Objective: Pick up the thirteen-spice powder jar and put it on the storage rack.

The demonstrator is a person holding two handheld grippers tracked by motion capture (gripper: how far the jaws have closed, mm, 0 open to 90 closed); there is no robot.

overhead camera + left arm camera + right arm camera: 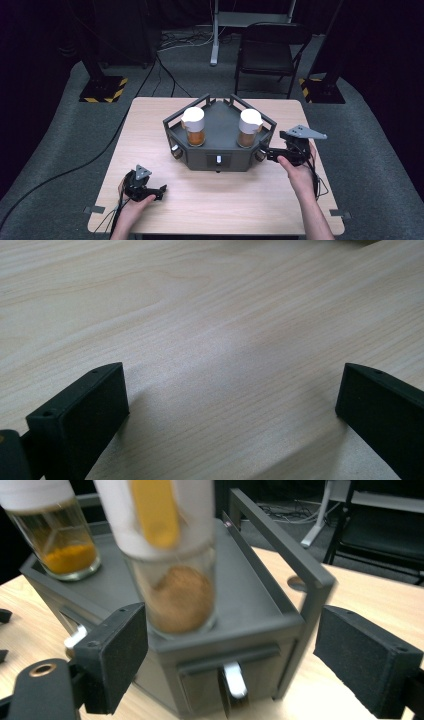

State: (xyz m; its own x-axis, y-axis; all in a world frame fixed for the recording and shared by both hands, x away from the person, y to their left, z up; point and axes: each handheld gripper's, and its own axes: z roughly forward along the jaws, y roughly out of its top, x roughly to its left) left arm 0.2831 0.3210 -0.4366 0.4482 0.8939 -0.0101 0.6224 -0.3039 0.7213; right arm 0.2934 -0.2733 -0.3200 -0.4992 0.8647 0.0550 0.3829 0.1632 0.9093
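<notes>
Dark grey, the angular rack [218, 145] sits mid-counter [150, 125] with two white-capped spice jars on top — the left jar [193, 126] and the right jar [249, 128]. The right tongs [266, 154] point in at the rack's right corner, jaws spread apart, wrist extended forward. The left tongs [161, 192] rest low on the counter near the rack's front-left, jaws wide apart — nothing between them.
</notes>
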